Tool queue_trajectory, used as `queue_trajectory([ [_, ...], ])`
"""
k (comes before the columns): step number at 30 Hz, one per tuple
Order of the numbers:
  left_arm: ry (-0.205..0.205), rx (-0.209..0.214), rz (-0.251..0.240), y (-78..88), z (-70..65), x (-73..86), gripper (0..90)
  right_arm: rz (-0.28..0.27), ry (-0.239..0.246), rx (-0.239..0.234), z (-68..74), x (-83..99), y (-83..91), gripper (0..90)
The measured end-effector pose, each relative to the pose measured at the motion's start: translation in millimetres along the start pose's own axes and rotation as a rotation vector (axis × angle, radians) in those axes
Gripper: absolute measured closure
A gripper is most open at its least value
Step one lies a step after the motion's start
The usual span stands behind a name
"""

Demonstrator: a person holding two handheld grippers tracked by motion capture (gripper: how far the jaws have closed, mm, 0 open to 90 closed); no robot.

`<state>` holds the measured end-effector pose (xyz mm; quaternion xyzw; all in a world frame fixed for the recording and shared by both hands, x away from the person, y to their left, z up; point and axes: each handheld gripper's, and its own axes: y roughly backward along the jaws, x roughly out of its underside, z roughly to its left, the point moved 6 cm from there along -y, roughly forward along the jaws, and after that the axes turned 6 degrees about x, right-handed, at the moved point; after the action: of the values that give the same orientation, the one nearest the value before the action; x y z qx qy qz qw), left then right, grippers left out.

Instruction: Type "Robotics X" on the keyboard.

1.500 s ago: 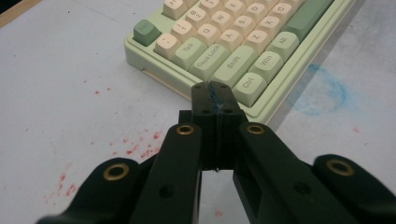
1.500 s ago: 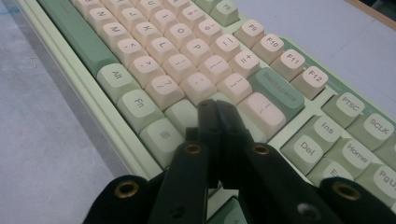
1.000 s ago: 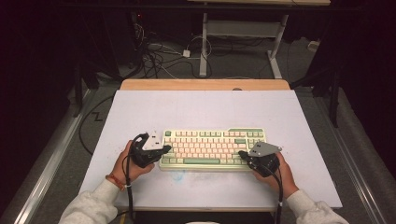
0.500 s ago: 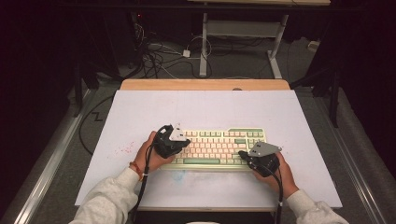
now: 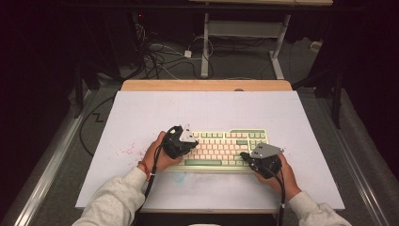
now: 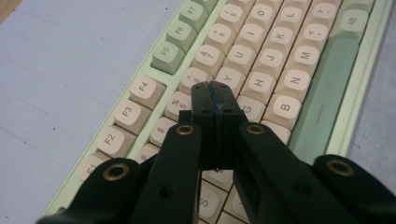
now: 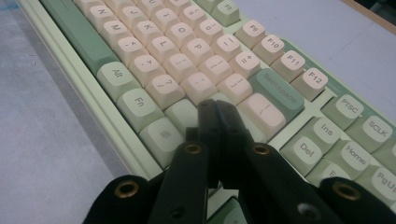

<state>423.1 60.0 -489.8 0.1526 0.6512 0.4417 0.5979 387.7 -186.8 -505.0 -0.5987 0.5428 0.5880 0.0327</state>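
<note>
A pale green keyboard [image 5: 226,149] with cream and green keys lies on the white table sheet. My left gripper [image 5: 190,146] hovers over the keyboard's left part, jaws shut with nothing between them. In the left gripper view its tips [image 6: 212,88] sit just above the cream keys [image 6: 261,81] around T and Y. My right gripper [image 5: 245,155] rests over the keyboard's right front, also shut and empty. In the right gripper view its tips [image 7: 215,105] point at the keys near the green Backspace key [image 7: 275,93].
The white sheet [image 5: 141,117] covers a wooden table whose back edge [image 5: 207,84] shows. Faint red specks [image 5: 127,150] mark the sheet left of the keyboard. Cables [image 5: 160,52] and a desk frame [image 5: 244,28] stand on the dark floor beyond.
My left gripper has moved right, from beside the keyboard's left end to over its left keys. The right gripper has stayed put.
</note>
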Motion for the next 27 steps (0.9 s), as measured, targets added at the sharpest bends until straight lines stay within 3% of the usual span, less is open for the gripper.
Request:
queue_trajectory([
  [18,-0.006,-0.009,0.007,3.3,2.0,1.6,87.9,0.001,0.008,0.004,0.3,-0.2,0.0,90.0],
  [27,-0.016,0.005,0.002,1.2,-0.7,-4.2,87.9,0.003,0.009,0.004,0.3,-0.3,0.0,90.0],
])
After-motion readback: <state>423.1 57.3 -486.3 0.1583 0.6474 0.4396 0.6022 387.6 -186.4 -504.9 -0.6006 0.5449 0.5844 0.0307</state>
